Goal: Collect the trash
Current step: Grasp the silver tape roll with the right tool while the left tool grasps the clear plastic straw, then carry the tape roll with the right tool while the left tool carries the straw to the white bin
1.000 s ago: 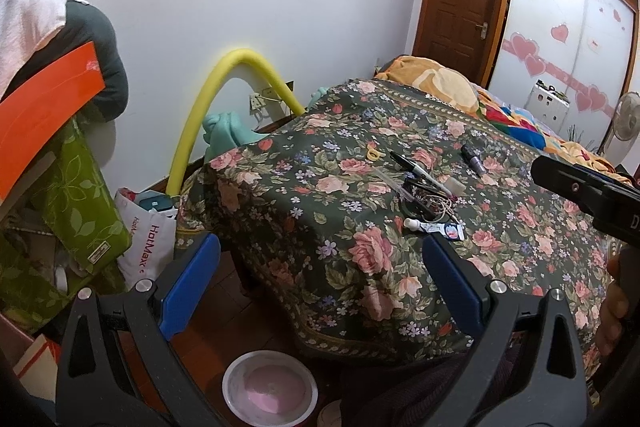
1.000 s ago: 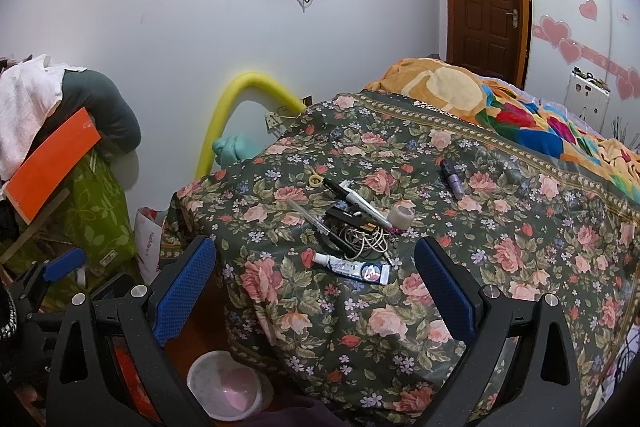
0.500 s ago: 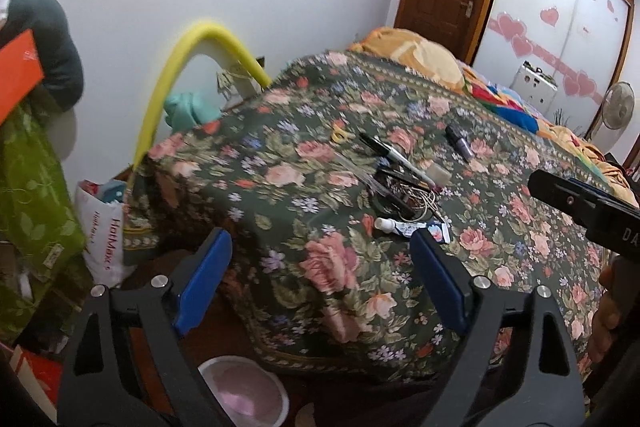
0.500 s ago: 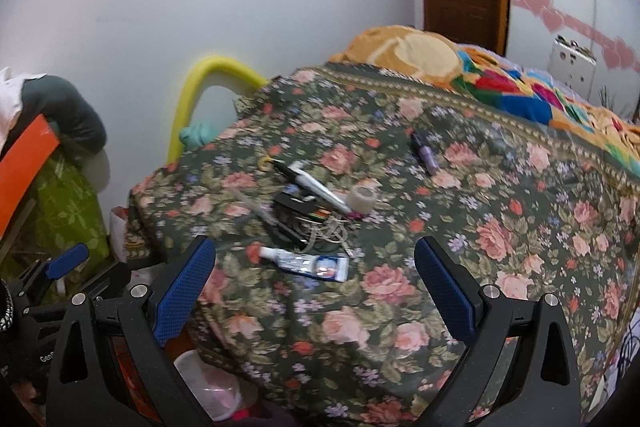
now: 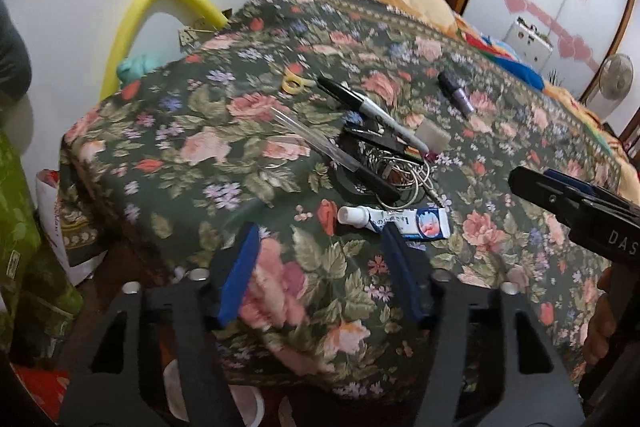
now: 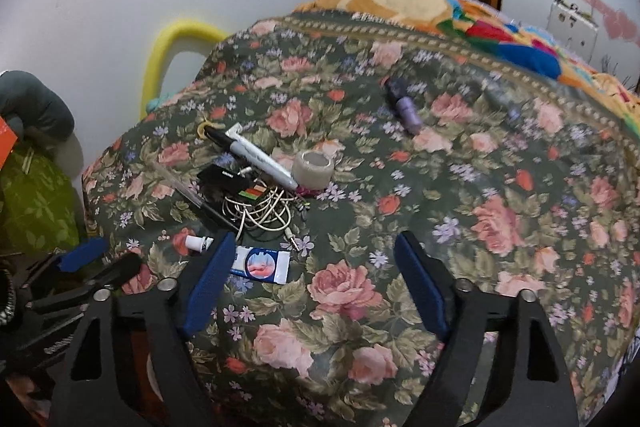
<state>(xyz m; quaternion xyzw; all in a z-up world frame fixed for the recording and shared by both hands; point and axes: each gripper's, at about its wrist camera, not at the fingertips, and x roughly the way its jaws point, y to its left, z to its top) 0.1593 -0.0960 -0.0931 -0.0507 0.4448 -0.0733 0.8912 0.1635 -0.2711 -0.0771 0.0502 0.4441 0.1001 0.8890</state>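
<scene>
Floral bedspread [image 6: 500, 187] under 2 wide-open, empty tools [image 5: 320, 269] [image 6: 312, 281].

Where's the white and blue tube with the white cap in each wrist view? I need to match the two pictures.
Left wrist: the tube lies at centre, just beyond the left gripper, above its right fingertip.
Right wrist: the tube lies lower left, partly behind the right gripper's left finger.
Shared landmark: the tangled white cable just beyond the tube.

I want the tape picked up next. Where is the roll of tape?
The roll of tape lies on the floral bedspread, at the right edge of the clutter, touching the marker's tip.
</scene>
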